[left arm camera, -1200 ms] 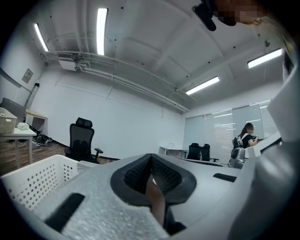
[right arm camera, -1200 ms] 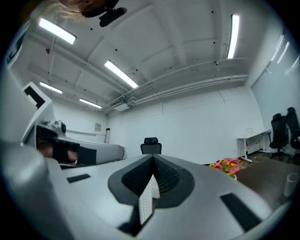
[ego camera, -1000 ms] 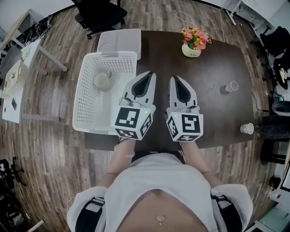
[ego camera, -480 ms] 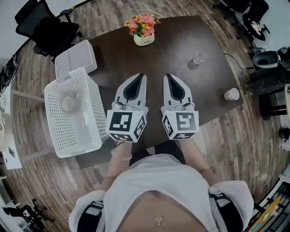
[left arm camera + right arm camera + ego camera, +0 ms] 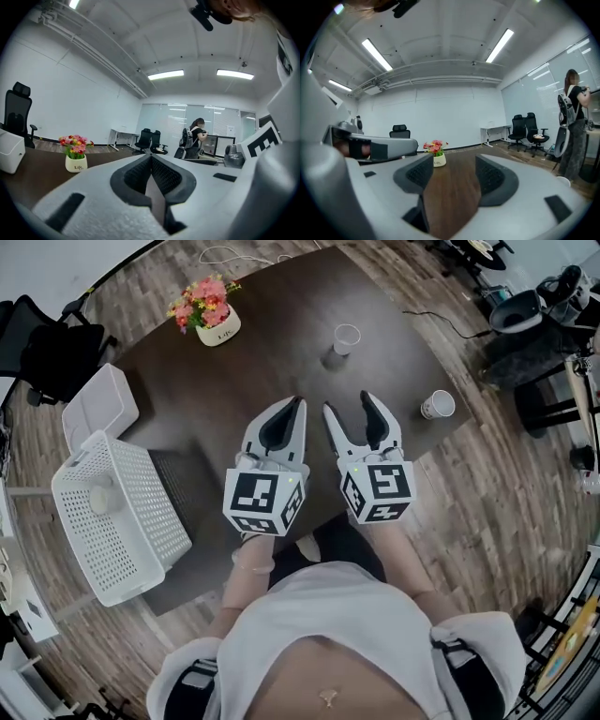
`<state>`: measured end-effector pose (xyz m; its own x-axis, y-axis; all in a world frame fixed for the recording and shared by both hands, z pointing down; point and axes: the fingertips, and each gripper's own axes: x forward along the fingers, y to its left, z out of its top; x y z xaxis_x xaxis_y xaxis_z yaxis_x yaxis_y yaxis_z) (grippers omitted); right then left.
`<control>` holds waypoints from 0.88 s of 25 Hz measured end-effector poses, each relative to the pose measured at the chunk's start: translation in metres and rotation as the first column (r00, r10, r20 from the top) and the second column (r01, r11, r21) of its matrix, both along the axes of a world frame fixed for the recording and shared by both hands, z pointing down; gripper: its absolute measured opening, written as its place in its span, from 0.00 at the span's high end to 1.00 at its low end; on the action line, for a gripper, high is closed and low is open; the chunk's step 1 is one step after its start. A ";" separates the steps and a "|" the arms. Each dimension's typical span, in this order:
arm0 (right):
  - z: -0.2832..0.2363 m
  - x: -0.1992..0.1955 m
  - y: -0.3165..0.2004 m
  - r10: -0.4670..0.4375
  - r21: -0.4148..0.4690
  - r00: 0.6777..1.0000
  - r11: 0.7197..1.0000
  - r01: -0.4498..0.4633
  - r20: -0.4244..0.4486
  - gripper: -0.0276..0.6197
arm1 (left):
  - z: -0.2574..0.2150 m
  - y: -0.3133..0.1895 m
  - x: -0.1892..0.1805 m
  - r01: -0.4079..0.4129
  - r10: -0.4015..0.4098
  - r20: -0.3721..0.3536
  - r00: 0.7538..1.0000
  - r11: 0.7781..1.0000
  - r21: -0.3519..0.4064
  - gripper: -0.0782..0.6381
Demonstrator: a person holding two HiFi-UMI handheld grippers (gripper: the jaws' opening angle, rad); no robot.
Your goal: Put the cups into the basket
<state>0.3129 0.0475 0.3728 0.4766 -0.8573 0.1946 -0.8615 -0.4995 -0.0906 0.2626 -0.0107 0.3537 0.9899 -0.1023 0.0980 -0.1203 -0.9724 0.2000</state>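
**2 hand-held grippers above table; 2 cups outside basket**

Item 1, left gripper point(image 5: 296, 401): held out from the body over the near half of the table point(image 5: 216, 381) and pointing away from the person, roughly level. Shell is white moulded plastic. The black ribbed pads point(image 5: 161, 176) meet at the tip, with nothing between them. A black-and-white marker cube point(image 5: 262, 502) sits at the rear, above a bare forearm.

Item 2, right gripper point(image 5: 348, 404): parallel to item 1 and just beside it, in the same pose. Its jaws have just been opening and stand apart in a V. Only dark tabletop shows between the pads point(image 5: 490, 177); nothing is held.

Item 3, far cup point(image 5: 346, 337): small, pale and translucent, upright on the table ahead of the grippers and well apart from them.

Item 4, near cup point(image 5: 438, 405): white, at the table's right edge, to the right of item 2.

Item 5, basket point(image 5: 155, 512): white perforated plastic, rectangular, at the table's left end. A pale round shape inside is too blurred to name.

Item 6, table: dark brown, matte wood grain.

Item 7, flower pot point(image 5: 211, 320): white, with pink and red blooms, at the far side.
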 end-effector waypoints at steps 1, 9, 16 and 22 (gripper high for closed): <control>0.002 0.011 0.007 0.015 -0.001 1.000 1.000 -0.015 0.012 0.53 | 0.004 0.006 0.010 -0.013 0.013 0.007 1.000 1.000 -0.001 0.88; 0.020 0.103 0.066 0.169 -0.049 0.986 0.985 -0.168 0.010 0.42 | 0.027 0.056 0.105 -0.119 0.119 0.024 0.993 0.993 0.005 0.88; 0.053 0.164 0.134 0.314 -0.117 0.949 0.944 -0.309 0.026 0.42 | 0.060 0.110 0.175 -0.253 0.255 0.065 0.965 0.967 -0.029 0.88; 0.093 0.203 0.186 0.410 -0.228 0.910 0.893 -0.387 0.062 0.39 | 0.082 0.145 0.220 -0.333 0.339 0.101 0.935 0.941 -0.065 0.88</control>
<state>0.5163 0.2334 0.4655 0.7366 -0.5349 0.4140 -0.5769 -0.8163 -0.0281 0.4824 0.1343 0.4352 0.9487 0.2416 0.2041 0.1883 -0.9499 0.2493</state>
